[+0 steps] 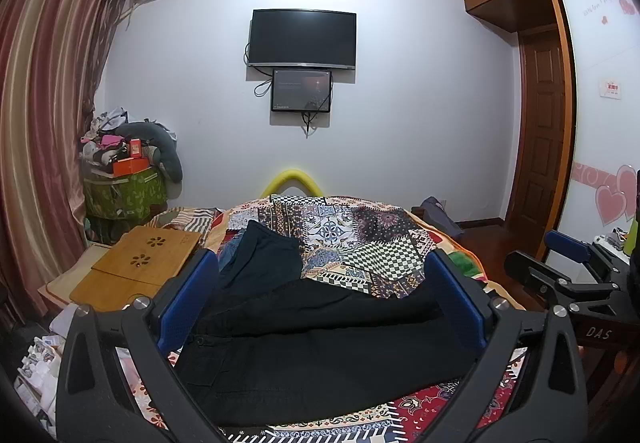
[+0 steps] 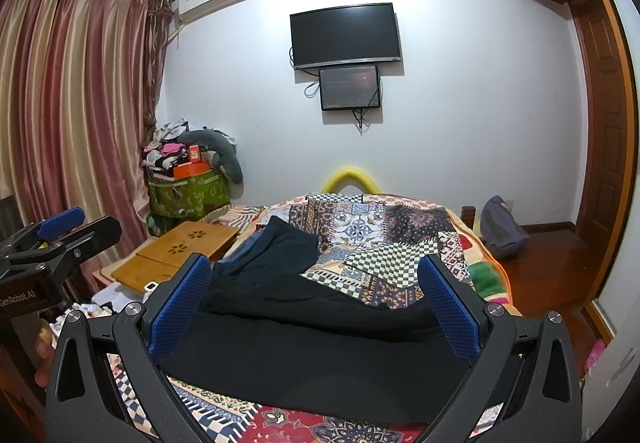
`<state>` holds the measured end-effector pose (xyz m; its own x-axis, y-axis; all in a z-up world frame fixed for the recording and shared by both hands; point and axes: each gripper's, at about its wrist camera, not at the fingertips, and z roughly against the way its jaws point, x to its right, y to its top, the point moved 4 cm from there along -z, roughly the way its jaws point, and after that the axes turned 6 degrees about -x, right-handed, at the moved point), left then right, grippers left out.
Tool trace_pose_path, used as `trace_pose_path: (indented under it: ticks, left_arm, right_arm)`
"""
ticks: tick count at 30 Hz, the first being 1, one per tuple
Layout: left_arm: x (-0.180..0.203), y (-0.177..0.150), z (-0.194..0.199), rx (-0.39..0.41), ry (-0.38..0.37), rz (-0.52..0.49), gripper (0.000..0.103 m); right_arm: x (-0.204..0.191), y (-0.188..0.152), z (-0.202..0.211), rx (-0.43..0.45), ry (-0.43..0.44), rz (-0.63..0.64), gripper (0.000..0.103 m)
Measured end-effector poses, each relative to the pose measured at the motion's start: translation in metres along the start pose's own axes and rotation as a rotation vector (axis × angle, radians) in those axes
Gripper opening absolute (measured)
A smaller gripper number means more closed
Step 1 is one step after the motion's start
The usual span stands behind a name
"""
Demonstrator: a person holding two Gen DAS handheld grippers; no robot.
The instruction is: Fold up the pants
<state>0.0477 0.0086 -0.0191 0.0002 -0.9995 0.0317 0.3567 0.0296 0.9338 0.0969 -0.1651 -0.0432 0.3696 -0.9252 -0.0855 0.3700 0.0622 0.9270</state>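
Black pants (image 1: pixel 320 347) lie across the near end of the patterned bed cover (image 1: pixel 360 243), with a button at the waist on the left. They also show in the right wrist view (image 2: pixel 320 355). My left gripper (image 1: pixel 320 283) is open and empty, hovering above the pants with its blue pads wide apart. My right gripper (image 2: pixel 316 283) is open and empty too, above the pants. Each gripper shows at the edge of the other's view. A second dark garment (image 1: pixel 260 259) lies further back on the bed, also seen in the right wrist view (image 2: pixel 276 247).
A bamboo lap desk (image 1: pixel 136 267) sits left of the bed. A green bin piled with clothes and boxes (image 1: pixel 124 191) stands by the curtain. A grey bag (image 2: pixel 500 227) lies on the wooden floor right of the bed. A TV (image 1: pixel 302 37) hangs on the far wall.
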Motion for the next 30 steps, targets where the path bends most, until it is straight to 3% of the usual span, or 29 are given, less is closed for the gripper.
trace_pose_path:
  ticks: [10,17,23,30]
  left_arm:
    - [-0.007,0.004,-0.018,-0.020,-0.017,0.003,0.103]
    - [-0.030,0.007,-0.074,-0.099,-0.027,0.023,0.103]
    - [-0.071,0.009,-0.153,-0.232,0.028,0.054,0.103]
    - [-0.151,-0.005,-0.253,-0.437,0.113,0.107,0.103]
  right_arm:
    - [-0.002,-0.003,-0.014,-0.027,-0.005,-0.004,0.103]
    - [0.002,-0.010,-0.044,-0.074,-0.022,0.004,0.103]
    - [0.018,-0.014,-0.094,-0.140,-0.067,0.053,0.103]
    - [0.038,-0.015,-0.156,-0.248,-0.050,0.119,0.103]
